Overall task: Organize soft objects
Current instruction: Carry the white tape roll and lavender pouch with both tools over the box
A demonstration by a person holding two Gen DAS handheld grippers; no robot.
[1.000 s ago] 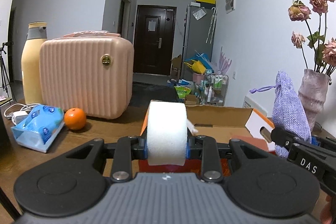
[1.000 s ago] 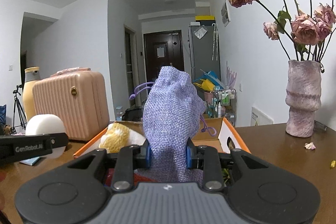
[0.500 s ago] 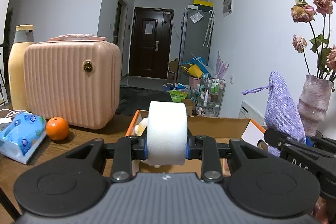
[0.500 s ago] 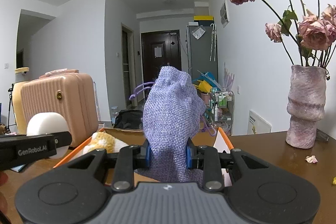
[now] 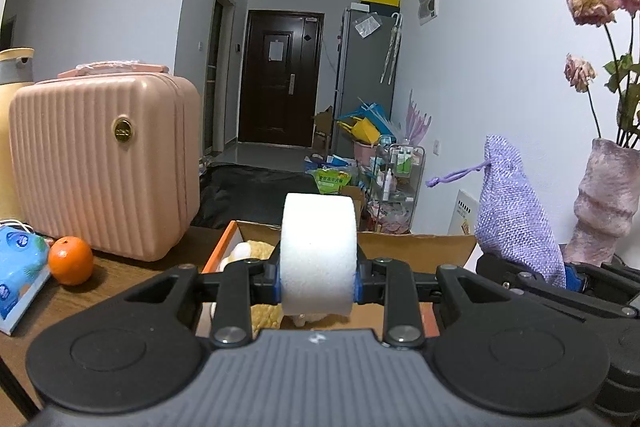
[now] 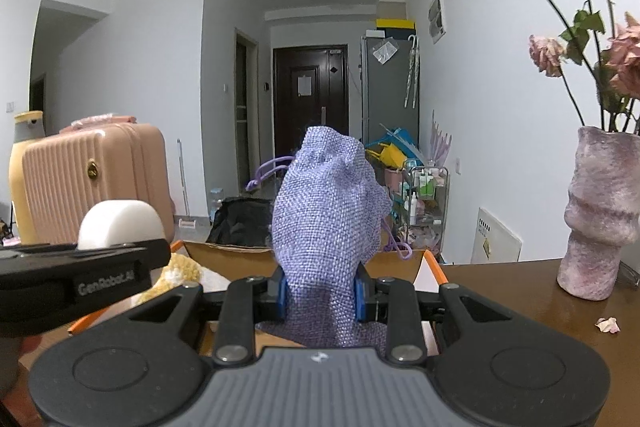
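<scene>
Over the open cardboard box (image 5: 420, 250) near the far edge of the desk (image 5: 120, 279), both loads are now being held, where a second ago the box was being seen from further back. The box is being approached: its orange rim and the yellow plush item (image 5: 256, 251) inside are being seen closer and lower in the left wrist view than a second ago, while the pink case (image 5: 104, 163) and the orange (image 5: 70, 260) are being pushed out toward the left of that view.

The white sponge roll (image 5: 318, 251) is being kept clamped by the left gripper (image 5: 318, 285), jaws closed narrow on its two flat sides, the roll standing upright above the box's left part. The purple drawstring pouch (image 6: 328, 227) is being kept pinched by the right gripper (image 6: 320, 297), jaws tight on its lower half, the gathered neck pointing up, over the box's right part. The pouch is also being seen at the right of the left wrist view, and the roll at the left of the right wrist view, so the two grippers are being held side by side, near but apart.

Neither item is being released yet. The carry is judged nearly done; lowering and opening over free space beside the plush item is being called for next. The vase (image 6: 600, 211) of dried flowers is being left well clear toward the desk's right edge.
</scene>
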